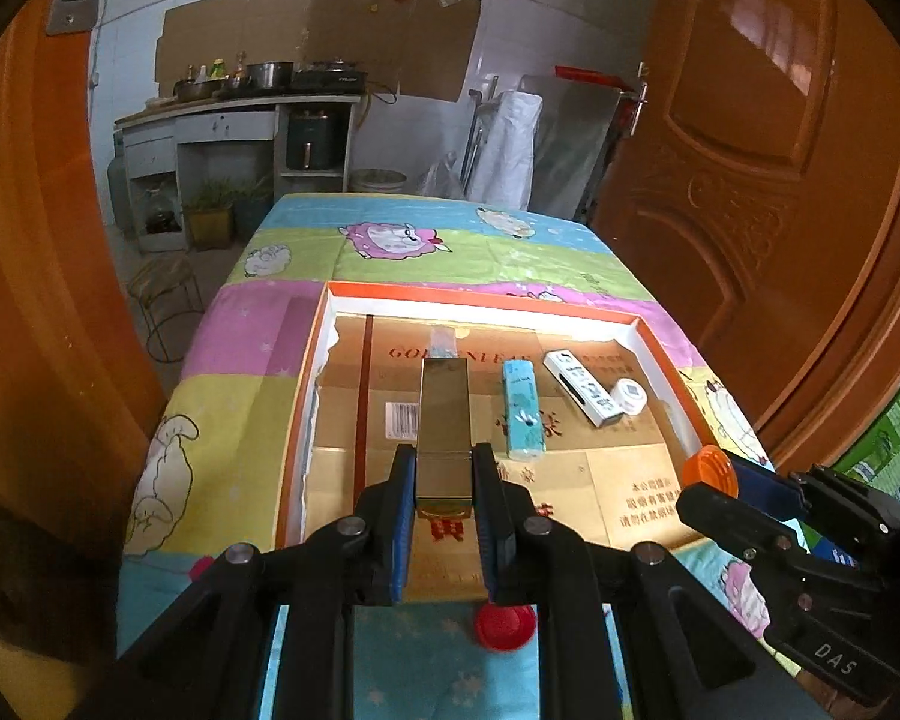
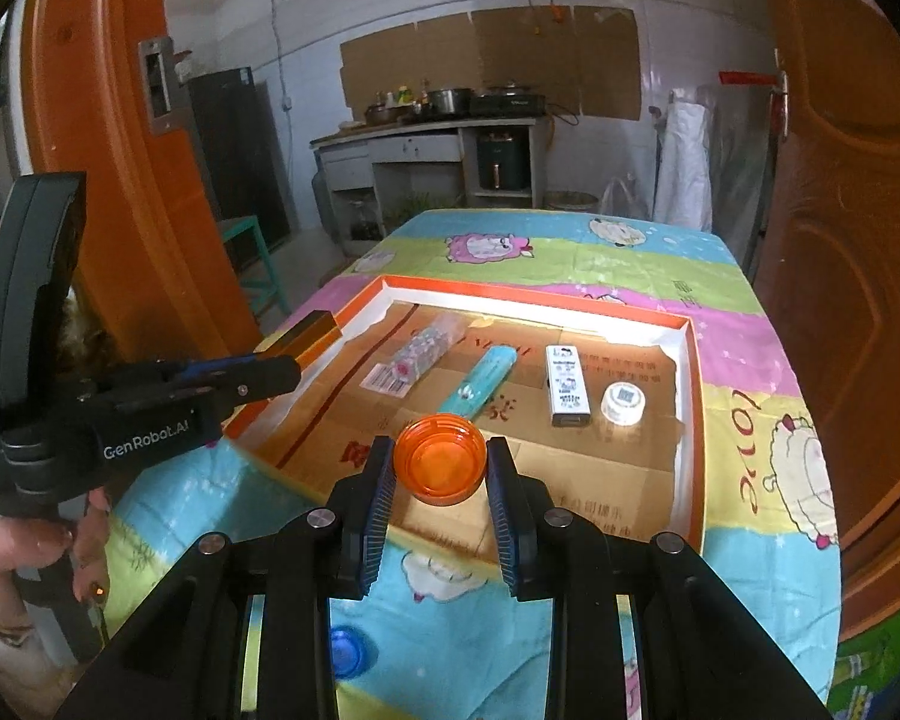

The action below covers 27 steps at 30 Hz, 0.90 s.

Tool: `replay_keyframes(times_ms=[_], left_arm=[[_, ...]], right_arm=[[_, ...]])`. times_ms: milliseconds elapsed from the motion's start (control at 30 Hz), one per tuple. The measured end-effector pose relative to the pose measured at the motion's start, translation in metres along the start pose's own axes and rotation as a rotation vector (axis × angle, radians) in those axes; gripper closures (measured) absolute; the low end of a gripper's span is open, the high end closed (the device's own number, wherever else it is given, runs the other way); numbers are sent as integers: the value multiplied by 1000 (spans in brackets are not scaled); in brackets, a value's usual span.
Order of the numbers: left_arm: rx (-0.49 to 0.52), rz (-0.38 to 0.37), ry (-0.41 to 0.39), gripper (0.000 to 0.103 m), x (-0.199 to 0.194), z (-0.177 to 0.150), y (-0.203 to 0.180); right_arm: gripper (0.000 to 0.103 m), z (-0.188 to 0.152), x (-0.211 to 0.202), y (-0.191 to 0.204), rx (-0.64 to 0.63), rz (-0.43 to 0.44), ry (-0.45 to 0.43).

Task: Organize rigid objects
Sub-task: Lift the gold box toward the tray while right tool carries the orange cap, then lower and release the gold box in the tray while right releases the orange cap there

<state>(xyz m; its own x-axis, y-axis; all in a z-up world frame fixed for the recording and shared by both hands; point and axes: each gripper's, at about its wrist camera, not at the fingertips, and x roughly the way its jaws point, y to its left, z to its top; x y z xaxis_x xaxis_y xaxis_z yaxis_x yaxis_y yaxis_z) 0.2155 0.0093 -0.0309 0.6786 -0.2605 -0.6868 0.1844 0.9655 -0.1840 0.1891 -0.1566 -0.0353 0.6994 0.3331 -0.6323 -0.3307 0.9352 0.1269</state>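
Observation:
My left gripper (image 1: 444,468) is shut on a long gold box (image 1: 444,420), held over the near left part of an orange-rimmed shallow box (image 1: 480,291) lined with cardboard. In the right wrist view the gold box (image 2: 312,330) sticks out over the tray's left rim. My right gripper (image 2: 441,462) is shut on an orange plastic lid (image 2: 441,465), open side up, above the tray's near edge; the left wrist view shows that lid (image 1: 711,471) at the right. Inside the tray lie a teal box (image 1: 522,408), a white box (image 1: 582,387), a small white round jar (image 1: 627,396) and a clear packet (image 2: 426,351).
The tray sits on a table with a cartoon-sheep cloth (image 2: 630,252). A red lid (image 1: 504,624) and a blue lid (image 2: 345,651) lie on the cloth near the front edge. Orange doors (image 1: 780,180) flank the table. A person's hand (image 2: 36,546) holds the left gripper's handle.

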Motion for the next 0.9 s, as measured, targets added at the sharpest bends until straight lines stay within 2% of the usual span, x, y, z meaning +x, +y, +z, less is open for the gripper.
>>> replay_keyframes(times_ms=[500,900], left_arm=[[-22,30,4,85,27,19,10],[-47,54,18,85,49,32,22]], right_arm=[[72,18,34,-21,20,0,12],[72,24,69,-37,38,-4,66]])
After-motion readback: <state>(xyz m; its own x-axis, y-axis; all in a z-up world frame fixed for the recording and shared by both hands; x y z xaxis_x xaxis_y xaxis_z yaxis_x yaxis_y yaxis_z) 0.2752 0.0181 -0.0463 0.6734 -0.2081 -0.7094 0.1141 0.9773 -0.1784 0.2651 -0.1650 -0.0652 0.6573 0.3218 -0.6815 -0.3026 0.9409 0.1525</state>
